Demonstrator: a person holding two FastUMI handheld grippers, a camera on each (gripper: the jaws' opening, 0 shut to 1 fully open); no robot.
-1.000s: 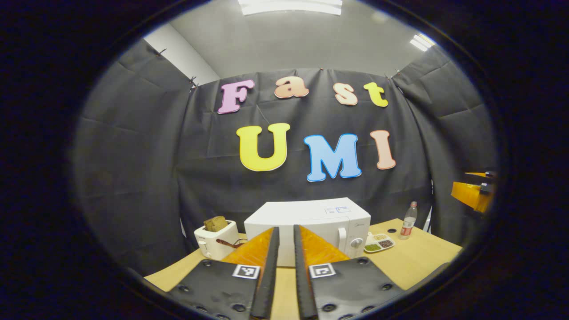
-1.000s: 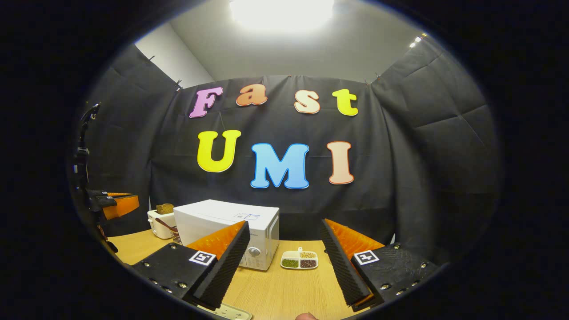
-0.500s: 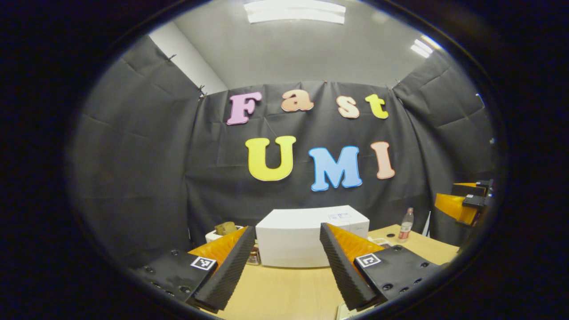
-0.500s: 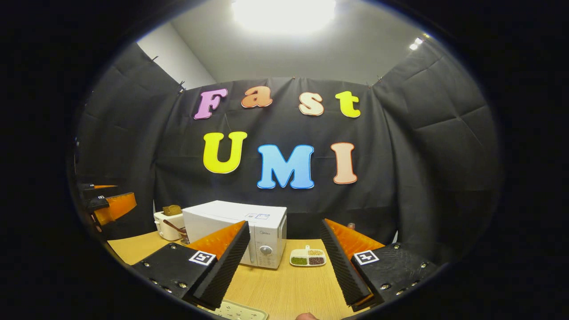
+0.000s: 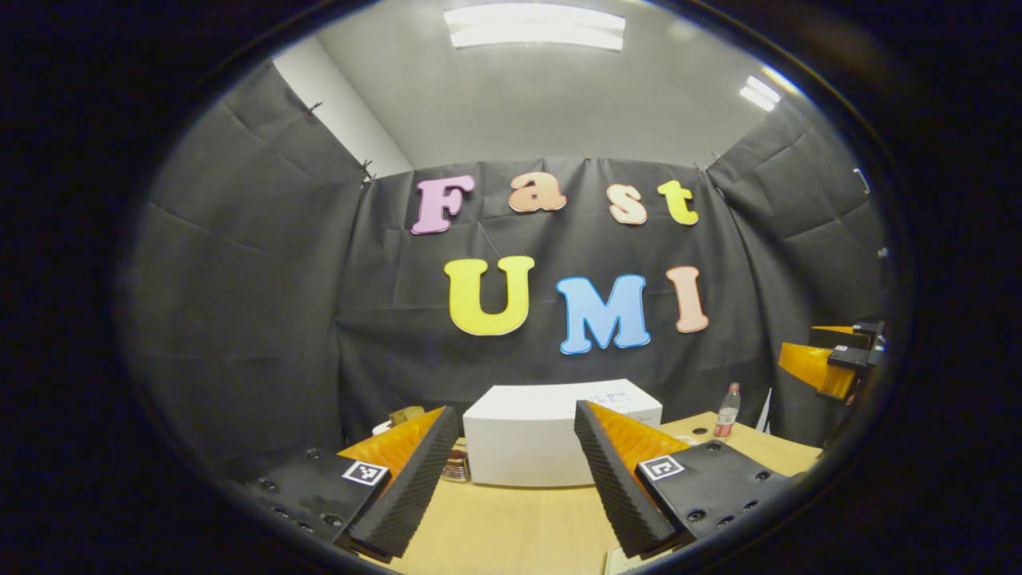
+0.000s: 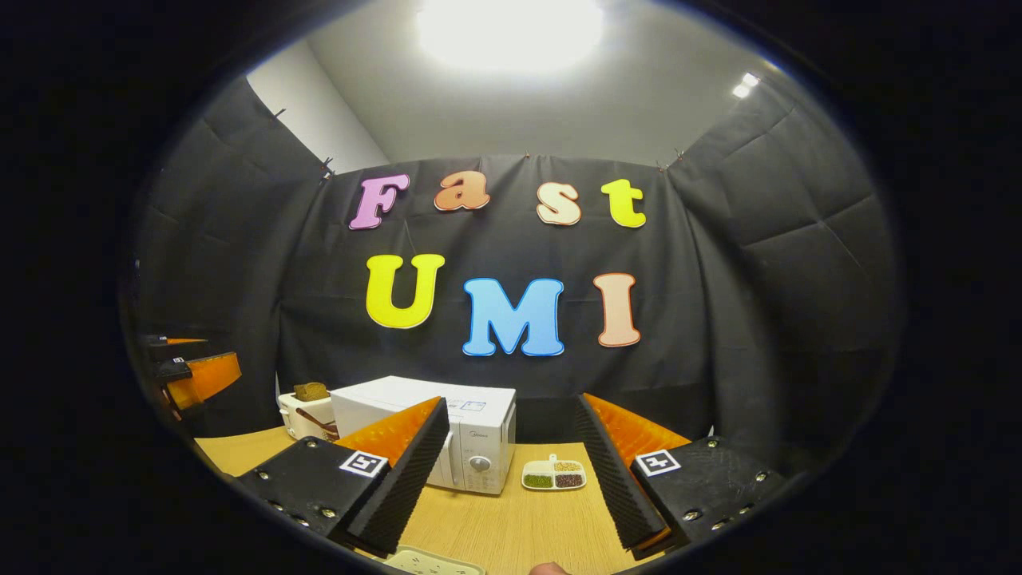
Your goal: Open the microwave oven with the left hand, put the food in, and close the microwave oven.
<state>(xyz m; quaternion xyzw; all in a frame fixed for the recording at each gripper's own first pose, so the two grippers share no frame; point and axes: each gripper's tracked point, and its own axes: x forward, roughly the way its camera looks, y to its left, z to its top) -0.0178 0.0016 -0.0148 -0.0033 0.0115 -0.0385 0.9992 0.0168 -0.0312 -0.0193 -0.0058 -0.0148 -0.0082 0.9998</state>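
Observation:
The white microwave [image 5: 527,443] stands on the wooden table, straight ahead between the fingers of my open left gripper [image 5: 515,423], which holds nothing. In the right gripper view the microwave [image 6: 475,431] has its door shut, with the handle and round knob facing the front. To its right lies a small white divided dish [image 6: 553,474] with green, brown and yellow food. My right gripper [image 6: 511,407] is open and empty, well short of both. Each gripper shows at the other view's edge: the right gripper [image 5: 830,367] and the left gripper [image 6: 196,375].
A white toaster [image 6: 303,407] with bread stands left of the microwave. A plastic bottle [image 5: 726,414] is at the table's far right. A white flat object [image 6: 435,563] lies at the near edge of the wooden table [image 6: 511,527].
My left gripper has opened from shut, and its view has swung so the microwave's plain face lies between the fingers. The right gripper stayed open and the microwave drifted slightly right in its view.

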